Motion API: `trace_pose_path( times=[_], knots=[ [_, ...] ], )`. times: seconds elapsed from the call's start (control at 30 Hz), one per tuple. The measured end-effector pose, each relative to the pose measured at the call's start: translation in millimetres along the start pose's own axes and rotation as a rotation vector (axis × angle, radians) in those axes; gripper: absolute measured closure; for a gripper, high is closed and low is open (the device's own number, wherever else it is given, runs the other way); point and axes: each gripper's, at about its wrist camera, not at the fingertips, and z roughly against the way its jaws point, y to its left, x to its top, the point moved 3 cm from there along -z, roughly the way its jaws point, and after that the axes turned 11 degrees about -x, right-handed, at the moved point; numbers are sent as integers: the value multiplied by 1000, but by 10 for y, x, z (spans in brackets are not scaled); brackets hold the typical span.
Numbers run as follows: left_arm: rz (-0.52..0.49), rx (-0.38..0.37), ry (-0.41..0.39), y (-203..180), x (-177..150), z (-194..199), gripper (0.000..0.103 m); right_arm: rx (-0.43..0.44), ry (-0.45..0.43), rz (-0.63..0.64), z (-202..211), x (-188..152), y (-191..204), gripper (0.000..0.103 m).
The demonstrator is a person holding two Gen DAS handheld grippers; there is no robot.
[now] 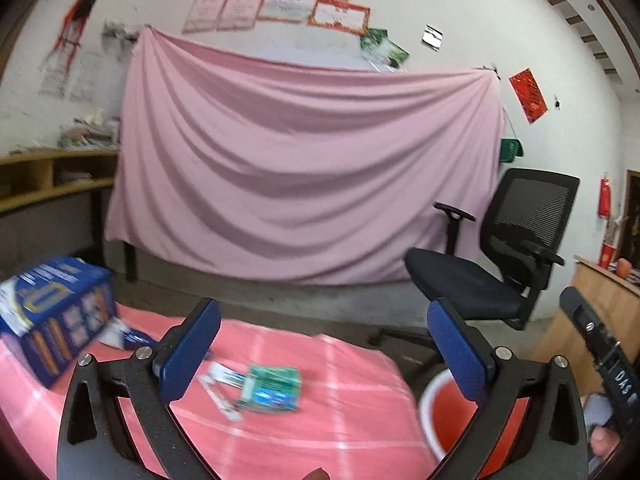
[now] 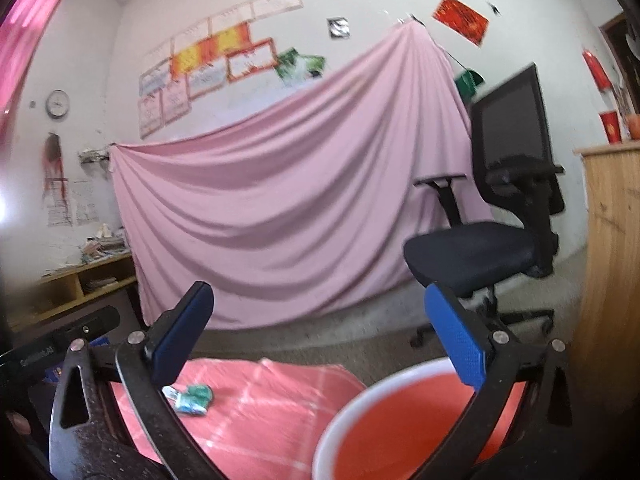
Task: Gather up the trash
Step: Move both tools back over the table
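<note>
Left claw (image 1: 324,344) spread wide, nothing between pads, above bench (image 1: 340,392) with pink checked cloth. Right claw (image 2: 320,336) likewise wide, empty, over red bucket (image 2: 400,420) beside bench. Green carton (image 1: 272,394) and white wrapper (image 1: 218,396) lying mid-bench; blue box (image 1: 56,316) at left edge. Office chair (image 1: 500,264) behind.

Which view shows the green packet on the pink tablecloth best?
The left wrist view: the green packet lies between the open fingers, fairly large though blurred, with a white wrapper beside it. The right wrist view shows it small and crumpled-looking, just right of the left finger.
</note>
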Motion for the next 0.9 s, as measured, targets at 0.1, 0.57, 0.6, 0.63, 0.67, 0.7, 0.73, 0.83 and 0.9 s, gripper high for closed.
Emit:
trace_pose_path(
  times=[0.1, 0.57, 0.6, 0.63, 0.67, 0.7, 0.73, 0.83, 0.9],
  knots=[
    [-18, 34, -36, 150, 3, 153, 2, 27, -50, 20, 54, 13, 183, 0],
    [-60, 179, -94, 852, -126, 477, 2, 124, -107, 143, 17, -176, 1027, 0],
    [-61, 187, -87, 907, -150, 474, 2, 128, -99, 156, -7, -205, 1070, 0],
    [-60, 193, -80, 957, -177, 474, 2, 134, -87, 174, -41, -247, 1136, 0],
    [-59, 200, -71, 1006, -206, 464, 2, 138, -79, 187, -66, -282, 1182, 0],
    [-55, 207, -62, 1058, -238, 458, 2, 143, -71, 199, -90, -312, 1216, 0],
    [-52, 210, -56, 1093, -269, 453, 2, 148, -56, 215, -131, -353, 1269, 0],
    [-41, 230, -39, 1218, -340, 411, 2, 158, -18, 246, -232, -452, 1358, 0],
    [-39, 238, -37, 1277, -372, 392, 2, 164, 2, 261, -285, -506, 1393, 0]
  ],
)
